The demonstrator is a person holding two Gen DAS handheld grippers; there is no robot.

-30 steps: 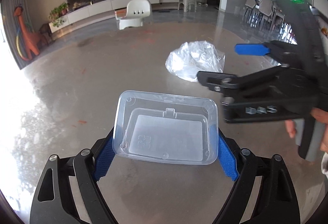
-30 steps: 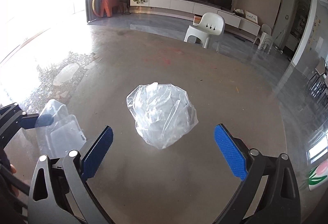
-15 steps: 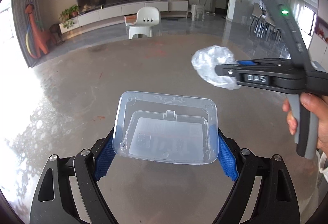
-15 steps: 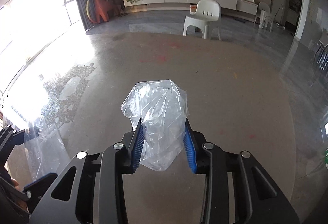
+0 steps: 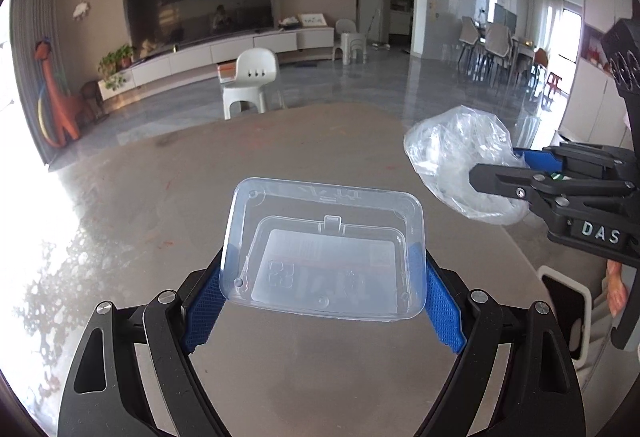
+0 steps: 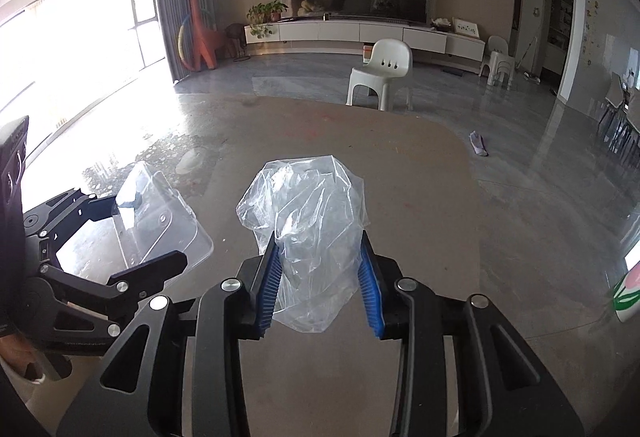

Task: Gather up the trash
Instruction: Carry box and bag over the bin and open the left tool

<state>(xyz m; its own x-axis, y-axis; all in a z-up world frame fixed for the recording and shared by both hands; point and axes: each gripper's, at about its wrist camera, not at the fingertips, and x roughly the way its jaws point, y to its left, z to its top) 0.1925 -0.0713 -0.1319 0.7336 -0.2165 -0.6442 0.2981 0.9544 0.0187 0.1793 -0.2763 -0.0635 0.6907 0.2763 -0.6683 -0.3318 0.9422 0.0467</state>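
A clear plastic container (image 5: pixel 324 249) is clamped across its width by my left gripper (image 5: pixel 320 265), held above the grey-brown table (image 5: pixel 160 197). My right gripper (image 6: pixel 318 241) is shut on a crumpled clear plastic bag (image 6: pixel 308 197), which hangs off the table between the blue pads. In the left wrist view the right gripper (image 5: pixel 498 165) and the bag (image 5: pixel 452 153) sit at the right. In the right wrist view the left gripper (image 6: pixel 150 231) and the container (image 6: pixel 160 221) are at the left.
The table's rounded far edge (image 6: pixel 440 125) faces a white plastic chair (image 6: pixel 380 77). A small pale object (image 6: pixel 479 143) lies on the glossy floor beyond. A white-rimmed dark item (image 5: pixel 568 313) sits low at the right, near a person's hand (image 5: pixel 616 289).
The right gripper closed on the plastic bag and lifted it off the table. Both grippers rose and tilted up, showing more of the room. The left gripper kept hold of the container.
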